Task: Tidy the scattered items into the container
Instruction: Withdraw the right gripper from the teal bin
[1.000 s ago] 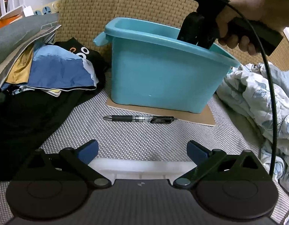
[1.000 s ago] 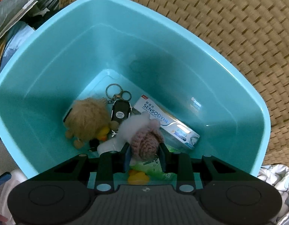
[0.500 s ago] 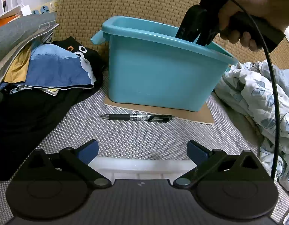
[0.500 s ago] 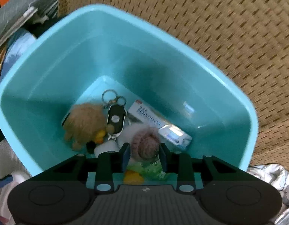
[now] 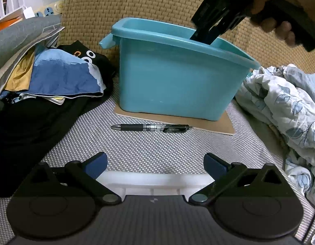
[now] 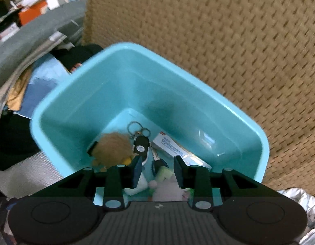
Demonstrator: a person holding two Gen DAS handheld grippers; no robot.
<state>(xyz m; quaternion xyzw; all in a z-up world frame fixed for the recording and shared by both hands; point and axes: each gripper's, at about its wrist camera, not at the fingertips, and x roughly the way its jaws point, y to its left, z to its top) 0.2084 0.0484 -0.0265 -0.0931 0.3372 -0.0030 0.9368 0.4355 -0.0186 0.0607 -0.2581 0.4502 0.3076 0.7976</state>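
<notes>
Two views show us this moment. From our left wrist camera we see our left gripper [image 5: 155,160] low over the grey woven mat [image 5: 157,149], its blue-padded jaws spread wide with nothing between them. A black pen [image 5: 151,127] lies flat on the mat, crosswise, just beside the near edge of the brown board [image 5: 222,125] that carries the teal container [image 5: 177,81]. At the container's far right rim our right gripper [image 5: 208,34] dips its fingers inside, held by our right hand [image 5: 279,18]. Folded clothes [image 5: 61,77] are heaped at the mat's left edge, and a leaf-print quilt [image 5: 284,102] is bunched at its right edge.

From our right wrist camera we look down into the container [image 6: 79,94], which stands against a woven wicker backing [image 6: 218,40]. Our right gripper [image 6: 157,169] hangs above the near rim with its jaws parted and empty. On the bottom lie a brown plush toy [image 6: 112,151], a black key fob [image 6: 141,146] on its rings, and a toothpaste box [image 6: 173,149] toward the right wall. Directly below the jaws sits a pale soft toy [image 6: 169,189], blurred and partly hidden by the gripper body
</notes>
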